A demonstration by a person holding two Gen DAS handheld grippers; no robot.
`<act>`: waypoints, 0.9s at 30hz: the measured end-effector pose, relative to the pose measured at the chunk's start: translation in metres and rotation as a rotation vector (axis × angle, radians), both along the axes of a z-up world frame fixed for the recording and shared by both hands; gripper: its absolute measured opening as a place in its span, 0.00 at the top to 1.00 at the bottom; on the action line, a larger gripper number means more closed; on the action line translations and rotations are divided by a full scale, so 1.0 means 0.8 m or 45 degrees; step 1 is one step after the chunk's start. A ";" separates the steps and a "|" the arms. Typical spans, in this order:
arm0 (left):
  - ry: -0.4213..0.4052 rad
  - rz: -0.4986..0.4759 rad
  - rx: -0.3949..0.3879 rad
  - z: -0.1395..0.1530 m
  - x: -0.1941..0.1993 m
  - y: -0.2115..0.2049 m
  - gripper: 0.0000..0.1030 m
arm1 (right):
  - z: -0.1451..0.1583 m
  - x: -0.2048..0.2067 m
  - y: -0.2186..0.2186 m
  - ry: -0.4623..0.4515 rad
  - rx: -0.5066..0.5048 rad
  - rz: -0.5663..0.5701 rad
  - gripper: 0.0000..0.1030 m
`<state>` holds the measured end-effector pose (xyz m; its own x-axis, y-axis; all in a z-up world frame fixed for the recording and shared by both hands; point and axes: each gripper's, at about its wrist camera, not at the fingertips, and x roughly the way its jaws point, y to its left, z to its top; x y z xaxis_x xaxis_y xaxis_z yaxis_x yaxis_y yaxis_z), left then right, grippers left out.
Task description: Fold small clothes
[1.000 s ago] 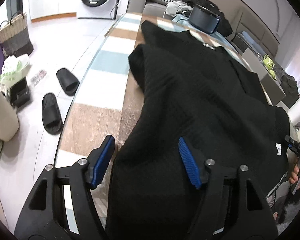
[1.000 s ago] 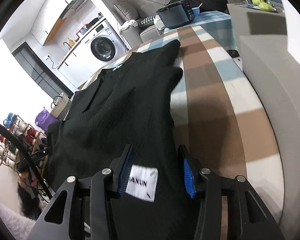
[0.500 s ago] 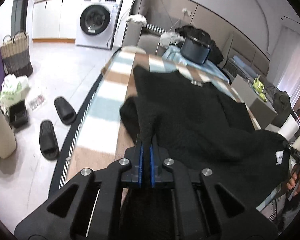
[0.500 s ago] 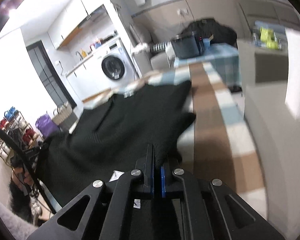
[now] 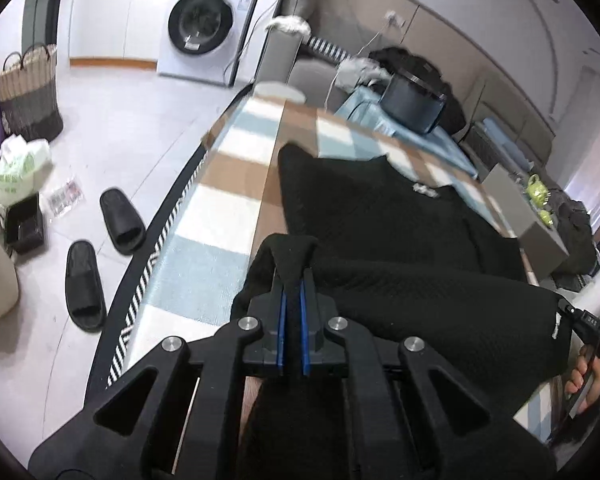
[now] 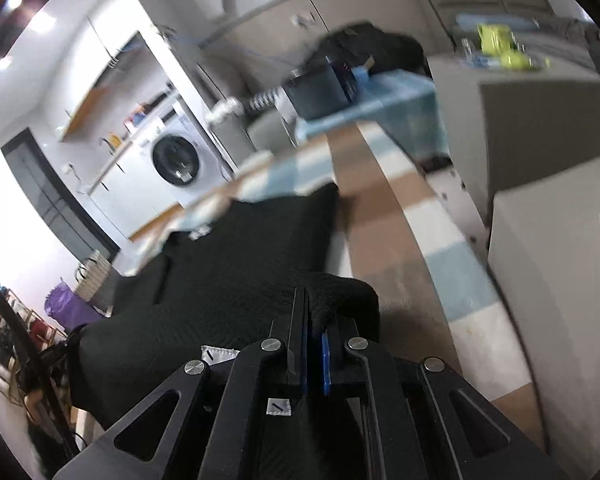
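A black knitted garment [image 5: 400, 232] lies spread on a checked brown, white and blue cloth [image 5: 228, 200] over the table. My left gripper [image 5: 293, 304] is shut on the garment's near left edge, lifted into a fold. My right gripper [image 6: 314, 340] is shut on the near right edge of the garment [image 6: 236, 264], also raised off the cloth [image 6: 412, 240]. A white label [image 6: 218, 354] shows beside the right fingers. The right gripper and its hand show at the far right of the left wrist view [image 5: 592, 332].
Two black slippers [image 5: 100, 248] lie on the floor at the left, with a basket [image 5: 28, 92] and bags beyond. A washing machine [image 5: 202, 20] stands at the back. A dark pot [image 5: 412, 100] sits at the table's far end. A grey box [image 6: 540, 128] stands right of the table.
Both grippers, open around the near hem a second ago, have shut on the fabric and lifted it up and forward over the garment. The right wrist view is motion-blurred.
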<state>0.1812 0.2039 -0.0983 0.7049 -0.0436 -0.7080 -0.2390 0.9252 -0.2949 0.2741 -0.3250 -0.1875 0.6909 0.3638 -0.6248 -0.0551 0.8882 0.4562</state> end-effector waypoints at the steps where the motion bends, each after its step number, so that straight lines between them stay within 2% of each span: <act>1: 0.022 -0.002 -0.002 -0.006 0.006 -0.001 0.96 | -0.006 0.005 0.000 0.024 -0.011 -0.006 0.93; 2: 0.045 0.000 -0.011 -0.012 0.009 -0.001 0.95 | -0.012 0.010 0.000 0.052 -0.015 -0.009 0.86; 3: 0.047 0.007 -0.018 -0.015 0.009 -0.001 0.93 | -0.017 0.013 -0.002 0.085 -0.003 -0.004 0.83; 5: 0.064 0.016 -0.012 -0.021 0.003 0.000 0.74 | -0.023 0.009 -0.013 0.108 0.063 0.006 0.68; 6: 0.071 0.029 -0.007 -0.023 -0.002 0.001 0.68 | -0.026 0.004 -0.019 0.112 0.086 0.015 0.66; 7: 0.072 0.045 -0.012 -0.025 -0.010 0.002 0.55 | -0.028 -0.003 -0.023 0.113 0.113 0.028 0.64; 8: 0.066 0.047 -0.023 -0.027 -0.019 0.004 0.50 | -0.031 -0.012 -0.029 0.113 0.149 0.048 0.63; 10: 0.071 0.040 -0.043 -0.030 -0.034 0.005 0.48 | -0.036 -0.035 -0.037 0.120 0.207 0.086 0.62; 13: 0.134 0.020 -0.070 -0.040 -0.053 0.003 0.48 | -0.042 -0.064 -0.040 0.130 0.202 0.119 0.62; 15: 0.136 0.005 -0.080 -0.044 -0.062 -0.002 0.48 | -0.045 -0.076 -0.038 0.126 0.204 0.134 0.62; 18: 0.126 0.002 -0.080 -0.045 -0.070 -0.009 0.48 | -0.043 -0.085 -0.031 0.097 0.186 0.147 0.67; 19: 0.118 0.005 -0.088 -0.045 -0.073 -0.010 0.58 | -0.041 -0.087 -0.029 0.087 0.177 0.152 0.80; 20: 0.102 -0.004 -0.105 -0.044 -0.076 -0.012 0.77 | -0.038 -0.089 -0.027 0.074 0.166 0.156 0.91; 22: 0.079 -0.021 -0.097 -0.040 -0.081 -0.017 0.93 | -0.030 -0.094 -0.022 0.027 0.152 0.167 0.95; 27: -0.023 0.011 -0.078 -0.017 -0.090 -0.017 0.97 | 0.001 -0.105 -0.019 -0.106 0.142 0.159 0.96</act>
<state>0.1095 0.1903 -0.1116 0.7178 -0.0802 -0.6916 -0.2412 0.9032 -0.3550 0.1899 -0.3402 -0.1863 0.6839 0.5136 -0.5182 -0.2037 0.8164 0.5404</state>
